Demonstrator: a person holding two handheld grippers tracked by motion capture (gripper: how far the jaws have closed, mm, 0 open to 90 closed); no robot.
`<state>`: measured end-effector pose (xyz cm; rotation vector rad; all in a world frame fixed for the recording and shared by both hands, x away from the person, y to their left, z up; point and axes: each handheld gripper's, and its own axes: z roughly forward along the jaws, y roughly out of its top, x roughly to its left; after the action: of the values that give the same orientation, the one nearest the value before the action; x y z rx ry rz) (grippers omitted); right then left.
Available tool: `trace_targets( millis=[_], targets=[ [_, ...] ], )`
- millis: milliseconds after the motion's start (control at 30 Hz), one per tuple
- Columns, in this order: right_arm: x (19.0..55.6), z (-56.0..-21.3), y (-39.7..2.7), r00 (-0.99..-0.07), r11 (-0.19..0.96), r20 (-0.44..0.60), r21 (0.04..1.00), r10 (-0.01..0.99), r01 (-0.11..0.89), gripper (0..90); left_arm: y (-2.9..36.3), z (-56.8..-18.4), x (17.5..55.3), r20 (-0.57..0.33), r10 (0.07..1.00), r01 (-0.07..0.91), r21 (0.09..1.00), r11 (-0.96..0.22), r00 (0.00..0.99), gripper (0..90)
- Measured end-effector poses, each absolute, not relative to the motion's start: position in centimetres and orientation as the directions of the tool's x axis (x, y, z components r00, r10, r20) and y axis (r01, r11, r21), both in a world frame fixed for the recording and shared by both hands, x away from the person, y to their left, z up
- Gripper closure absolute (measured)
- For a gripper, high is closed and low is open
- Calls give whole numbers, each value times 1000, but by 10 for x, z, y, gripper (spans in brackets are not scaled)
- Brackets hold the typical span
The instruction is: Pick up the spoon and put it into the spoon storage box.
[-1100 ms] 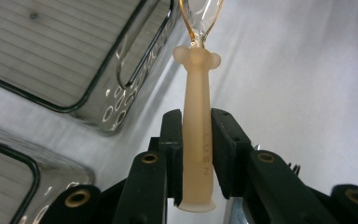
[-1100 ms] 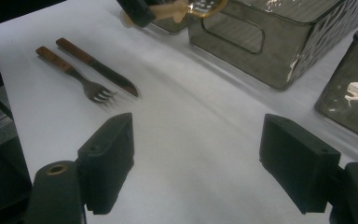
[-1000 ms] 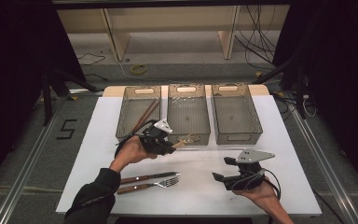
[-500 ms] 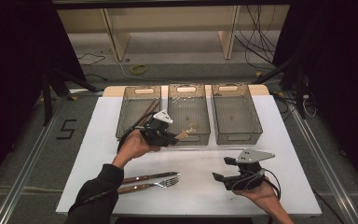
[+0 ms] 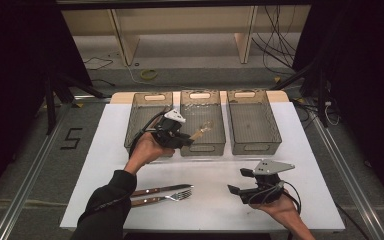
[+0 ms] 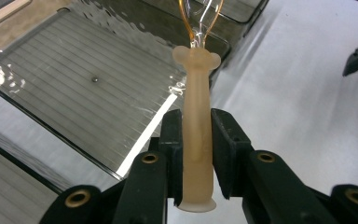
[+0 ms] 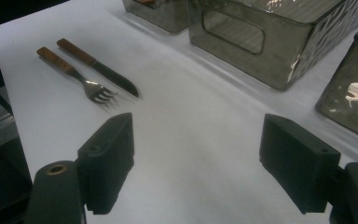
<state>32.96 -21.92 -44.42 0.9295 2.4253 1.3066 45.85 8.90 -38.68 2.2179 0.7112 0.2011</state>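
Note:
My left gripper (image 5: pixel 184 139) is shut on the handle of a pale translucent plastic utensil (image 5: pixel 200 132), held just above the front of the middle smoky bin (image 5: pixel 203 148). In the left gripper view the black pads (image 6: pixel 173 140) squeeze the utensil's handle (image 6: pixel 196 121), whose clear amber head points out over the bin's ribbed floor (image 6: pixel 74 93). My right gripper (image 5: pixel 238 181) rests low at the table's front right, open with nothing between its fingers (image 7: pixel 200 158). A wooden-handled fork (image 5: pixel 162 198) and knife (image 5: pixel 162 190) lie side by side at the front left.
Three smoky plastic bins stand in a row at the back: the left bin (image 5: pixel 135 125), the middle one and the right bin (image 5: pixel 255 147). The white table top (image 5: pixel 210 170) lies between bins and cutlery. From the right gripper, the fork (image 7: pixel 74 77) and knife (image 7: pixel 98 70) lie ahead.
My left hand has lifted the utensil a little and carried it farther over the middle bin. The right gripper has stayed put.

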Motion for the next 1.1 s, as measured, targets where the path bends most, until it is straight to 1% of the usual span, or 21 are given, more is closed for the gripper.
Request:
trace_targets(
  millis=[200,500,1100],
  targets=[
    [330,-444,-220,-771,399,89,815,631,421,271,87,-384,469,-93,581,446,740,-503,809,747],
    [329,-444,-220,-771,397,92,816,630,421,270,84,-383,481,-109,604,471,739,-481,789,747],
    [330,-445,-219,-773,399,92,815,628,421,270,80,-396,503,-131,674,521,745,-417,727,745]
  ],
)
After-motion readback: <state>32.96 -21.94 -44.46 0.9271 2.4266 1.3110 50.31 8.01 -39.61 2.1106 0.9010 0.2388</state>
